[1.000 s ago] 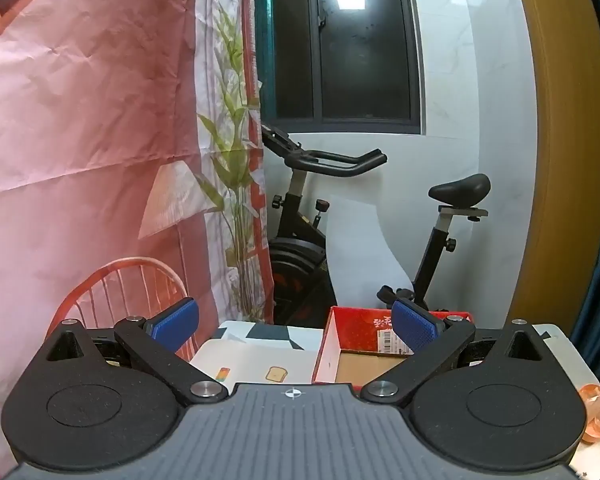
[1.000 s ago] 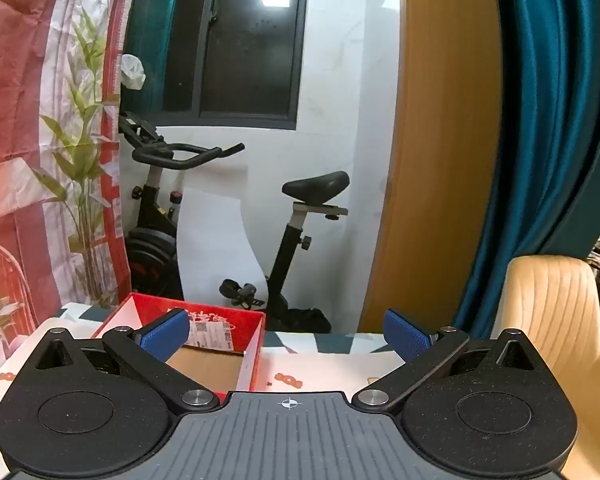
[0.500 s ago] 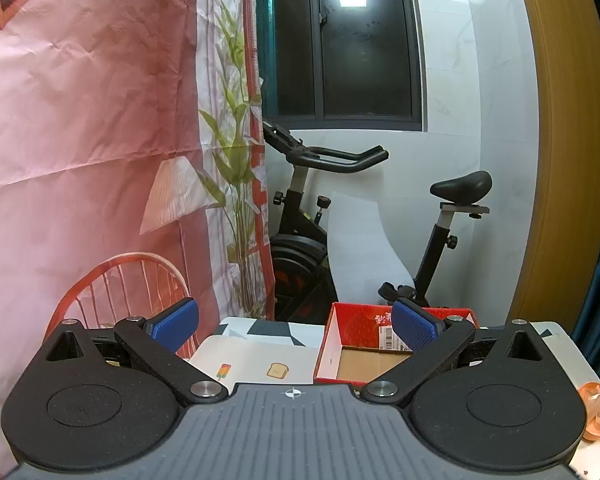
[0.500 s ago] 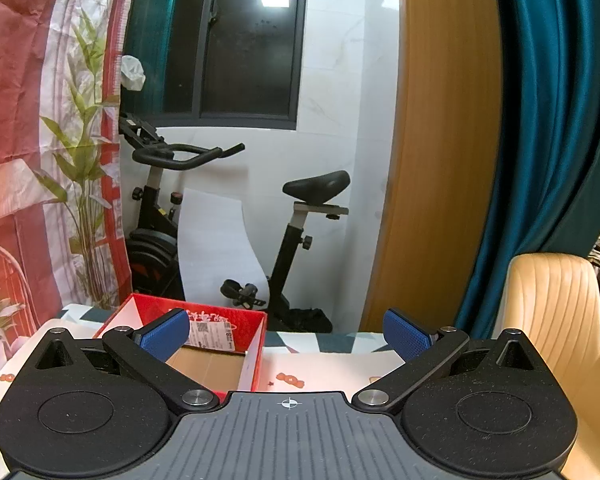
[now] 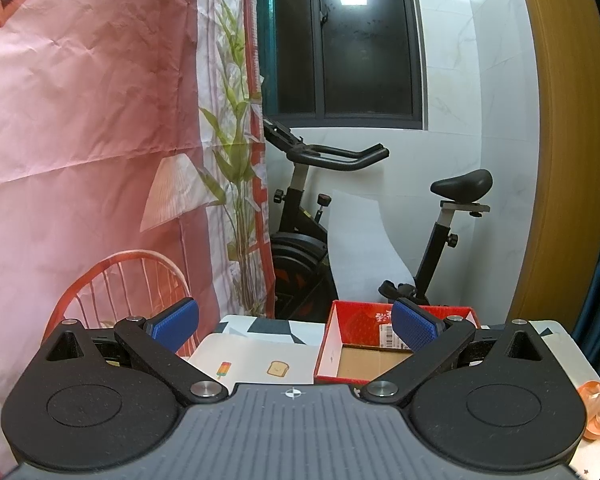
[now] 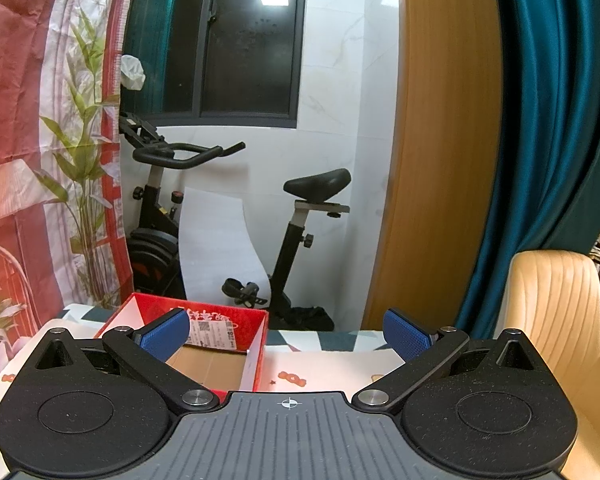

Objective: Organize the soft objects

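An open red cardboard box [image 5: 384, 350] sits on the patterned table [image 5: 260, 360], its brown floor bare as far as can be seen — the likely destination for the soft objects, none of which shows clearly in either view. The left gripper [image 5: 296, 324] hangs above the near edge of the table with its blue pads spread wide and nothing between them; the right gripper [image 6: 286, 334] hangs likewise, jaws apart and empty, with the box ahead and to its left. A crumpled orange piece [image 5: 598, 408] at the far right edge of the left wrist view may be one of the soft items, though it is too cut off to say. The risk from here, in judgement, is a blind reach: both cameras point level over the table, so anything lying near and low is hidden under the gripper bodies and could be missed or knocked. Only the right wrist view shows the cream chair [image 6: 556, 320] and teal curtain [image 6: 540, 120]; only the left shows the orange piece. An exercise bike [image 6: 204, 208] stands beyond the table.
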The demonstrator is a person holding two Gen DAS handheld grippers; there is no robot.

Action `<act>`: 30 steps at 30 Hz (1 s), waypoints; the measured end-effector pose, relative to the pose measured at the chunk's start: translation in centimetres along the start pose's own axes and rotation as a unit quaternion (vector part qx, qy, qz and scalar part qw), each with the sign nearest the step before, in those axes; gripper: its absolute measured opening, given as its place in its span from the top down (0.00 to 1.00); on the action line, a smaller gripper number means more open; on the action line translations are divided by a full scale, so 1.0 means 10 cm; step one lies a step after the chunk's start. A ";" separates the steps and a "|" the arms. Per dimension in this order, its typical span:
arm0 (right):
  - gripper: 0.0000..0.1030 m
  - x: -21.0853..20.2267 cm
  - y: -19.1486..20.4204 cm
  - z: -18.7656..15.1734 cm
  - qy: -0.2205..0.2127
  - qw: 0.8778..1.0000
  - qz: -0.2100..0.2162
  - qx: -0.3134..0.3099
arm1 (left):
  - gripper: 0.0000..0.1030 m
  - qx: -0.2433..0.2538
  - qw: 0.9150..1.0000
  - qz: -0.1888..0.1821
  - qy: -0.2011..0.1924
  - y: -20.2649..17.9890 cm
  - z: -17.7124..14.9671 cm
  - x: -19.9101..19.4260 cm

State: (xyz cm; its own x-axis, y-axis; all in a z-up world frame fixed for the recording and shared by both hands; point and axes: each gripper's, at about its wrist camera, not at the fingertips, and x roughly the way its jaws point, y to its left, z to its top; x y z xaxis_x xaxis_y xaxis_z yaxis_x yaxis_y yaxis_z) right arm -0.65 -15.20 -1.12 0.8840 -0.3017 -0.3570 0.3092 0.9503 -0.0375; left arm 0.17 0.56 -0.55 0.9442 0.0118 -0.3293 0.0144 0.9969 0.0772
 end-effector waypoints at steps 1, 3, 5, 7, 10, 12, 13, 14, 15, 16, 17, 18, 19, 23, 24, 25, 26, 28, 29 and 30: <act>0.00 0.00 -0.01 0.00 0.001 1.000 0.001 0.000 | 0.00 0.000 1.000 -0.001 0.000 0.00 0.00 0.00; 0.00 -0.01 -0.01 -0.01 0.001 1.000 0.001 0.000 | 0.00 0.000 1.000 -0.001 0.001 0.01 0.00 0.01; 0.00 -0.01 0.00 -0.01 0.001 1.000 0.001 0.001 | 0.00 0.000 1.000 -0.001 0.001 0.01 0.00 0.01; 0.00 -0.01 0.00 -0.01 0.002 1.000 0.001 0.001 | 0.00 0.000 1.000 -0.001 0.001 0.01 0.00 0.01; 0.00 -0.01 0.00 -0.01 0.002 1.000 0.001 0.001 | 0.00 0.000 1.000 -0.001 0.001 0.01 -0.01 0.01; 0.00 -0.01 0.00 -0.01 0.002 1.000 0.001 0.001 | 0.00 0.001 1.000 -0.001 0.001 0.01 -0.01 0.01; 0.00 -0.01 0.00 -0.01 0.002 1.000 0.001 0.001 | 0.00 0.001 1.000 -0.001 0.001 0.01 -0.01 0.01; 0.00 -0.01 0.01 -0.01 0.002 1.000 0.002 0.001 | 0.00 0.001 1.000 -0.001 0.001 0.01 -0.01 0.01; 0.00 -0.01 0.00 -0.01 0.002 1.000 0.002 0.002 | 0.00 0.001 1.000 -0.001 0.001 0.01 -0.01 0.01; 0.00 -0.01 0.01 -0.01 0.002 1.000 0.002 0.001 | 0.00 0.001 1.000 -0.001 0.001 0.02 -0.01 0.02; 0.00 -0.01 0.01 -0.01 0.002 1.000 0.002 0.001 | 0.00 0.001 1.000 -0.001 0.001 0.01 -0.01 0.01; 0.00 -0.01 0.00 -0.01 0.002 1.000 0.002 0.002 | 0.00 0.001 1.000 -0.001 0.001 0.01 -0.01 0.02; 0.00 -0.01 0.00 -0.01 0.003 1.000 0.002 0.002 | 0.00 0.001 1.000 0.000 0.001 0.01 -0.01 0.02; 0.00 -0.01 0.01 -0.01 0.003 1.000 0.002 0.002 | 0.00 0.002 1.000 -0.001 0.001 0.00 -0.01 0.02; 0.00 -0.01 0.01 -0.01 0.003 1.000 0.002 0.002 | 0.00 0.002 1.000 -0.001 0.001 0.00 -0.01 0.02; 0.00 -0.01 0.00 -0.01 0.003 1.000 0.002 0.003 | 0.00 0.002 1.000 -0.001 0.001 0.01 -0.02 0.02; 0.00 -0.01 0.01 -0.01 0.003 1.000 0.002 0.003 | 0.00 0.002 1.000 -0.001 0.001 0.01 -0.02 0.02; 0.00 -0.01 0.00 -0.01 0.003 1.000 0.001 0.003 | 0.00 0.002 1.000 -0.001 0.001 0.00 -0.02 0.02; 0.00 -0.01 0.01 -0.01 0.003 1.000 0.002 0.002 | 0.00 0.002 1.000 -0.001 0.001 0.00 -0.02 0.02; 0.00 -0.01 0.00 -0.01 0.003 1.000 0.002 0.003 | 0.00 0.002 1.000 -0.001 0.001 0.00 -0.02 0.02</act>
State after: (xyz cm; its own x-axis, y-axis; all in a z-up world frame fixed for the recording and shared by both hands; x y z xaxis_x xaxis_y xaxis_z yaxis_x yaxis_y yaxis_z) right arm -0.74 -15.17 -1.15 0.8830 -0.2972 -0.3632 0.3074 0.9511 -0.0310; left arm 0.26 0.62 -0.77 0.9436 0.0101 -0.3309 0.0176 0.9966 0.0806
